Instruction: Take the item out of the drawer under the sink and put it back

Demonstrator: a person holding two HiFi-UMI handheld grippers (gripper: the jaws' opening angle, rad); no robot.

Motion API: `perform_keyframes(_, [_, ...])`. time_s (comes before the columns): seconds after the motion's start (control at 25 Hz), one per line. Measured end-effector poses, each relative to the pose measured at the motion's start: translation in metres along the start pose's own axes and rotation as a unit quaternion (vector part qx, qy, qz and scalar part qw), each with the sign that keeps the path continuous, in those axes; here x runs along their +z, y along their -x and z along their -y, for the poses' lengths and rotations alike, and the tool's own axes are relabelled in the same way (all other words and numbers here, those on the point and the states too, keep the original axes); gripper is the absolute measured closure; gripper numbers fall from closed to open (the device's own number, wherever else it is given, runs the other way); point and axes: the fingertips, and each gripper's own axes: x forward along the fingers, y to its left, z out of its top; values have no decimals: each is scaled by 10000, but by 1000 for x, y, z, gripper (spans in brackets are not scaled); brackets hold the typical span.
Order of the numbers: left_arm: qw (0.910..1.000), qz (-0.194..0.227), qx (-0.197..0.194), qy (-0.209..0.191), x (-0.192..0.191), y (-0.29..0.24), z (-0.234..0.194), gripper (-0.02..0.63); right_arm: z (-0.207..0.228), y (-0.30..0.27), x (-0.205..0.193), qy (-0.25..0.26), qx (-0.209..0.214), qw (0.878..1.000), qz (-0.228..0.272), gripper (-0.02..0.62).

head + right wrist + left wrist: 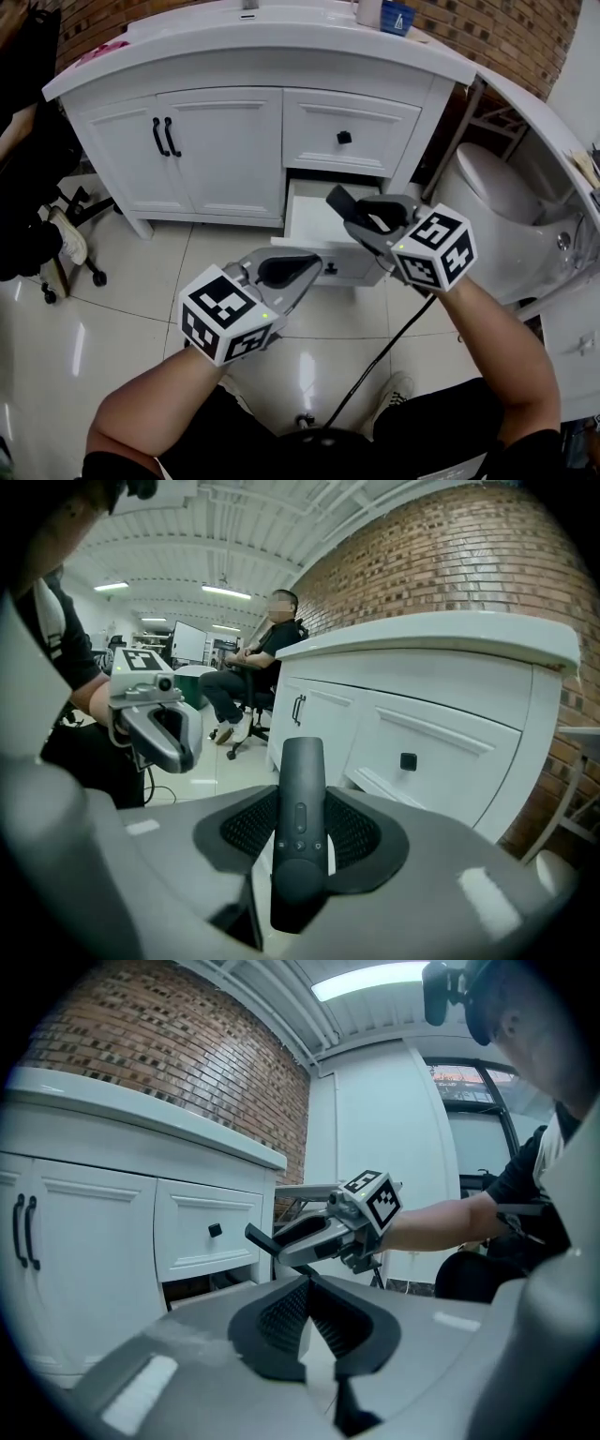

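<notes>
Right gripper view showed the right gripper [301, 810] clamped on a black remote [302, 761], its long axis along the jaws, tip forward, near the open drawer [311, 223]. The left gripper [307, 1283] had its jaws together, empty.

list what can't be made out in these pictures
- Head view: the right gripper and its remote cover much of the open drawer inside.
- Right gripper view: the remote's button markings are too small to read.
- Head view: the blue container on the counter is cut off by the top edge.
</notes>
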Motion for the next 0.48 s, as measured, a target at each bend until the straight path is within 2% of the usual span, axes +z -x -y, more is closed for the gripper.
perform_keyframes(0.12, [9999, -48, -71, -72, -2, -2, 8, 600, -16, 19, 4, -38, 28, 9999, 122, 431])
perform_keyframes(0.32, [9997, -40, 20, -230, 0, -5, 9, 600, -35, 49, 7, -232, 34, 9991, 351, 431])
perform_keyframes(0.48, [9998, 45, 23, -187, 4, -4, 8, 600, -46, 71, 5, -455, 13, 9971, 616, 431])
